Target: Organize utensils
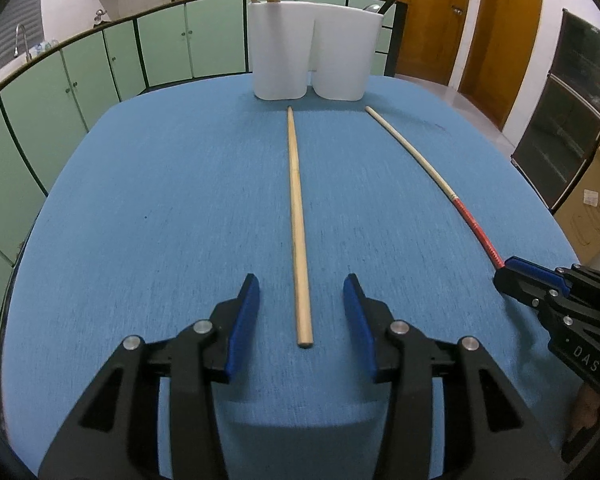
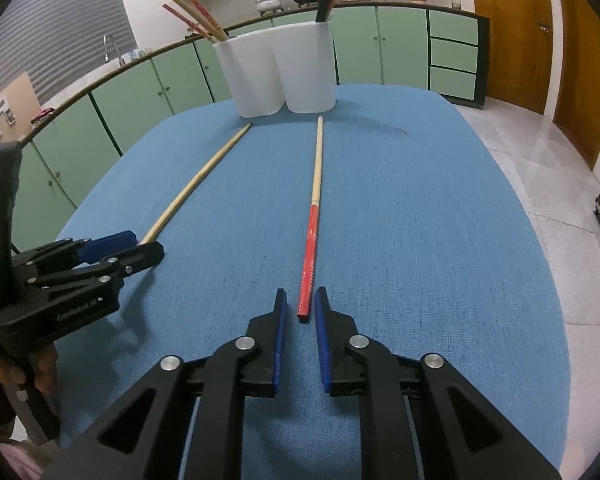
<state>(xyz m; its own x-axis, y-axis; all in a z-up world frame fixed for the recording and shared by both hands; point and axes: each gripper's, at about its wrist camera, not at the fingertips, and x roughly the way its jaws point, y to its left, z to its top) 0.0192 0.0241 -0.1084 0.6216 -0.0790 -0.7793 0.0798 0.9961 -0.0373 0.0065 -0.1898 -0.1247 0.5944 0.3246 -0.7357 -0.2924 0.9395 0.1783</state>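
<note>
A plain wooden chopstick (image 1: 298,216) lies lengthwise on the blue table (image 1: 160,200). Its near end sits between the open fingers of my left gripper (image 1: 302,292), untouched. A red-handled chopstick (image 2: 312,220) lies to its right. Its red end lies between the narrowly parted pads of my right gripper (image 2: 301,302); the pads stand apart from it. Both show in the other view: the red-handled chopstick (image 1: 452,196), the right gripper (image 1: 508,270), the plain chopstick (image 2: 198,178) and the left gripper (image 2: 136,244). A white two-compartment holder (image 1: 312,48) at the far edge holds several chopsticks.
The holder also shows in the right wrist view (image 2: 278,68). Green cabinets (image 1: 80,88) curve behind the table. A wooden door (image 1: 432,20) and a cardboard box (image 1: 596,204) stand to the right. The tiled floor (image 2: 548,152) lies beyond the table's right edge.
</note>
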